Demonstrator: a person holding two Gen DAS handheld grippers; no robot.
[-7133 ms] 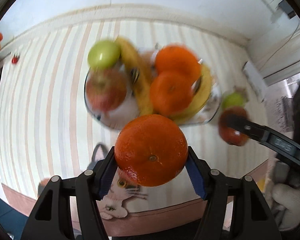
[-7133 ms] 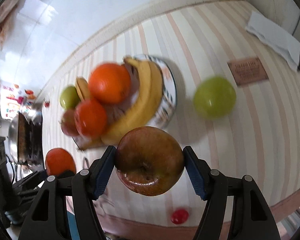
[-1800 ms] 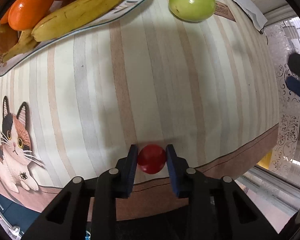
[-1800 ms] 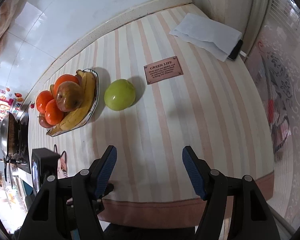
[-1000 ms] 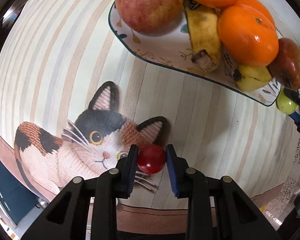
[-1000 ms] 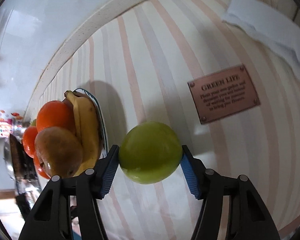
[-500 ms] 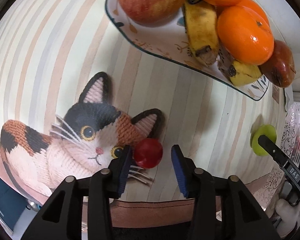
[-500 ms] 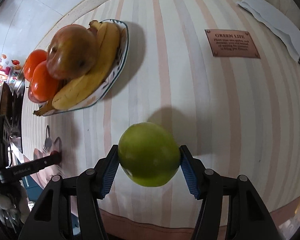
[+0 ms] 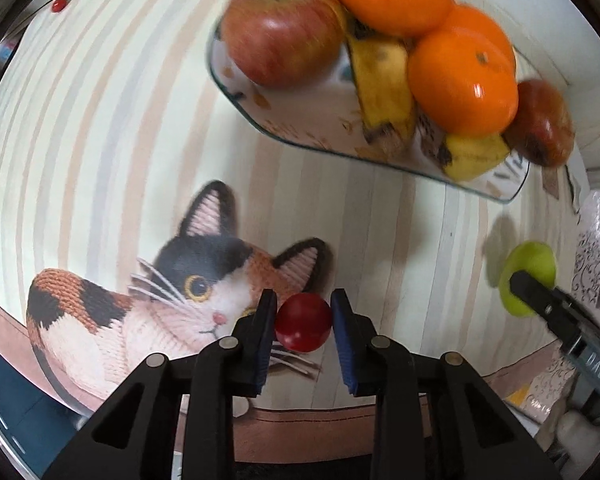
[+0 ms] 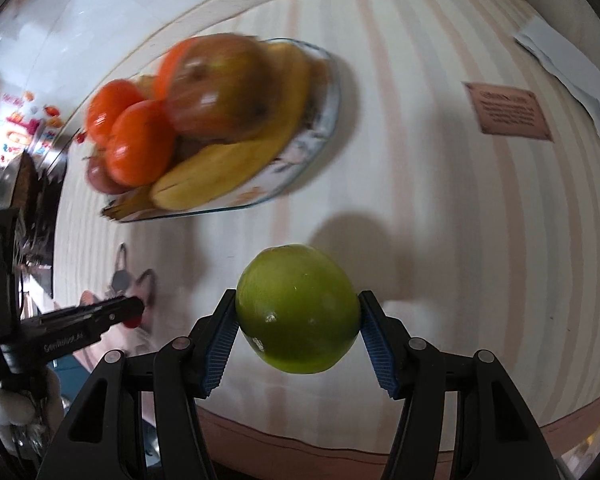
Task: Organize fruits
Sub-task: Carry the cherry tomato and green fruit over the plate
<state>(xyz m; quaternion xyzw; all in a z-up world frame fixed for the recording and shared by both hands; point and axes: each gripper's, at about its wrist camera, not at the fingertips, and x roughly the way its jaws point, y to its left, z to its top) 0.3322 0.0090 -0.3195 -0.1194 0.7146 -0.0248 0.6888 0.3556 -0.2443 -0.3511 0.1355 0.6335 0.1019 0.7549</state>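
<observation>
A small red cherry tomato (image 9: 303, 324) hangs over the cat picture between the blue pads of my left gripper (image 9: 304, 299). The jaws are closing on it and both pads touch it. My right gripper (image 10: 298, 301) is shut on a green apple (image 10: 298, 312), held above the striped cloth. The left wrist view shows that green apple (image 9: 534, 264) low at the right. The glass plate (image 9: 300, 122) beyond holds a red apple (image 9: 280, 36), oranges (image 9: 462, 80), bananas (image 9: 380, 84) and a darker apple (image 9: 544, 122). In the right wrist view the plate (image 10: 325, 120) lies up and left of the green apple.
A knitted cat picture (image 9: 196, 276) lies on the striped tablecloth near the brown front edge (image 9: 308, 428). A brown plaque (image 10: 508, 114) and a folded white cloth (image 10: 568, 68) lie at the far right. A dark stove top (image 10: 24, 184) borders the table's left end.
The left jaws parted from the tomato for a moment and have come together on it again. Both grippers have drawn nearer the plate; the right one carried the green apple along.
</observation>
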